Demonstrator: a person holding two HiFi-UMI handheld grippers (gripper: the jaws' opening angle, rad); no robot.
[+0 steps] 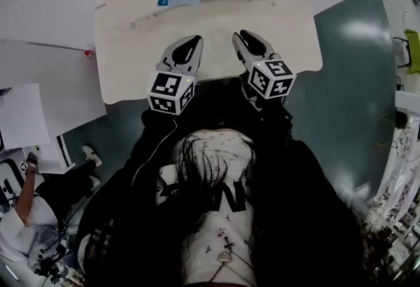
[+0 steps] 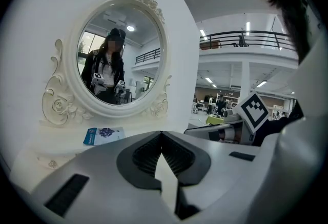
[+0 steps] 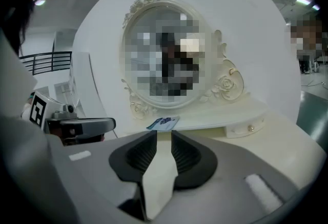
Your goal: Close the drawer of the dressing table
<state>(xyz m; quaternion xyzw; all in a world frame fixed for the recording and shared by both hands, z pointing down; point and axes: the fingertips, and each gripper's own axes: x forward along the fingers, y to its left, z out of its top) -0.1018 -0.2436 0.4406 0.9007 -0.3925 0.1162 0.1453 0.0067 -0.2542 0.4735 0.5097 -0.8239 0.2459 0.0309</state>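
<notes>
Our dark jacket (image 1: 308, 213) fills the foreground, and beyond it we hold both tongs over the front edge of the dressing table (image 1: 216, 49). We see the left gripper (image 1: 195, 38) with its jaws closed tip to tip on nothing, and the right gripper (image 1: 244, 35) with its jaws apart and empty. The small knobbed drawer (image 3: 246, 129) sits under the mirror shelf (image 3: 256, 110), ahead and to the right of the right gripper, well apart from both.
</notes>
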